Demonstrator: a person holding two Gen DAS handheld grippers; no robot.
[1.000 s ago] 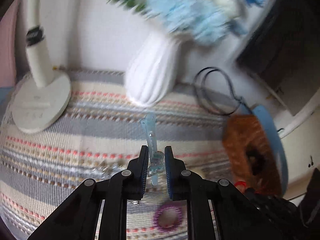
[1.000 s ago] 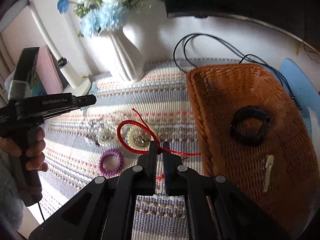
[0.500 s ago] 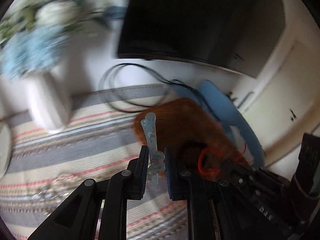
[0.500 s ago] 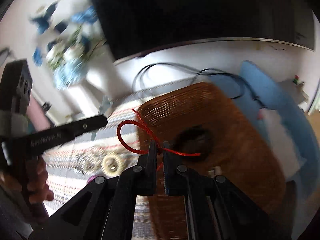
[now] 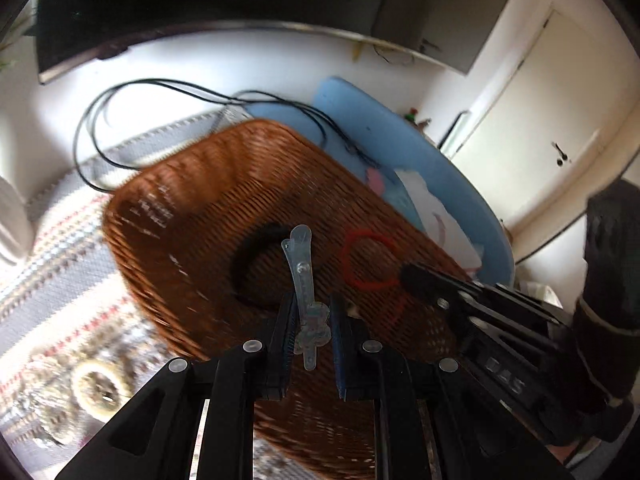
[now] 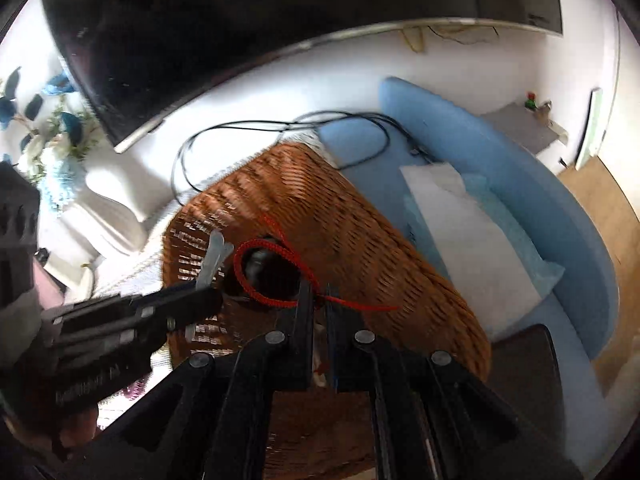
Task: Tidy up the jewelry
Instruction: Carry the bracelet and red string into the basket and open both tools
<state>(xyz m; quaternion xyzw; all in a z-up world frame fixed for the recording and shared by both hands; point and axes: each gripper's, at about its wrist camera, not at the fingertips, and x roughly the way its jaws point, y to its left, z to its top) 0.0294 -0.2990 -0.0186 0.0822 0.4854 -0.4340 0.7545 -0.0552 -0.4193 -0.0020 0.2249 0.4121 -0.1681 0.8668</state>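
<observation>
My left gripper [image 5: 313, 322] is shut on a clear pale-blue hair clip [image 5: 303, 264] that stands up between its fingers, above the brown wicker basket [image 5: 192, 216]. My right gripper [image 6: 318, 304] is shut on a red cord bracelet [image 6: 256, 276] whose loop hangs over the same basket [image 6: 360, 240]. The right gripper also shows in the left wrist view [image 5: 408, 276] with the red loop [image 5: 366, 258]. The left gripper and clip show in the right wrist view [image 6: 212, 258]. A black scrunchie [image 5: 248, 264] lies in the basket.
A striped woven mat [image 5: 52, 248] lies left of the basket, with beaded bracelets [image 5: 96, 386] on it. A black cable [image 5: 120, 100] loops behind. A blue pad [image 6: 500, 168] with white cloth lies right. A white vase [image 6: 104, 208] of blue flowers and a dark monitor [image 6: 240, 20] stand behind.
Both grippers have swung right from over the mat to above the basket, each carrying its item. The basket now fills the middle of both views.
</observation>
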